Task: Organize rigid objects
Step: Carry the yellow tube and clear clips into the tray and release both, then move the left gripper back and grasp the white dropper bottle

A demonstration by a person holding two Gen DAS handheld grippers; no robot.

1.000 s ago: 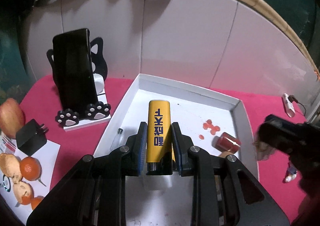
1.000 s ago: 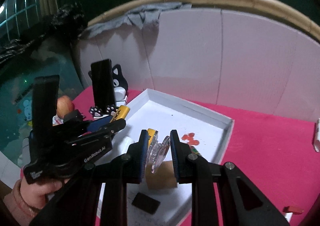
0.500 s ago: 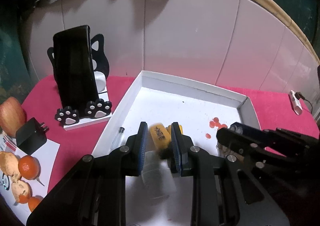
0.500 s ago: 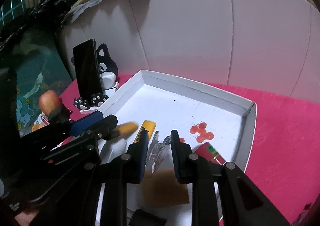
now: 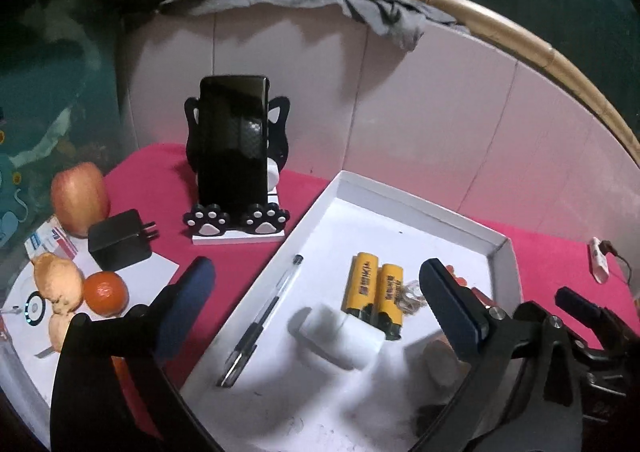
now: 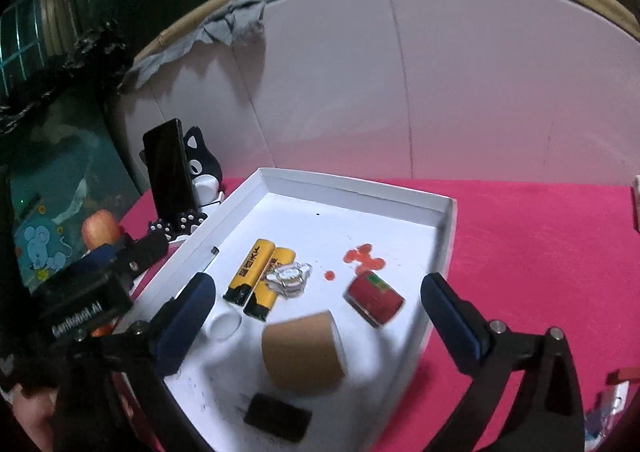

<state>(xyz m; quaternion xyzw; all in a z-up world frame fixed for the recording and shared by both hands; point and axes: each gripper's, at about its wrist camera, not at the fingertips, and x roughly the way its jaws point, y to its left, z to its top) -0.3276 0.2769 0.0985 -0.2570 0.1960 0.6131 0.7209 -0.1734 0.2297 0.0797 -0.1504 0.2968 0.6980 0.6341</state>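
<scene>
Tongs both spread wide, gripping nothing — left gripper point(image 5: 316, 300) and right gripper point(image 6: 320, 302) hover over the white tray point(image 6: 352, 193). Two yellow lighters point(image 6: 258, 278) lie side by side inside, mid-left. Drop-off looks done — next is probably picking something outside it.

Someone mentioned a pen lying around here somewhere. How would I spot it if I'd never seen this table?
Find the white tray on the pink cloth. The pen lies along the tray's left wall, on the side nearest the phone on its cat stand. It is long, thin and clear with a black tip, unlike the stubby yellow batteries lying beside it.
</scene>
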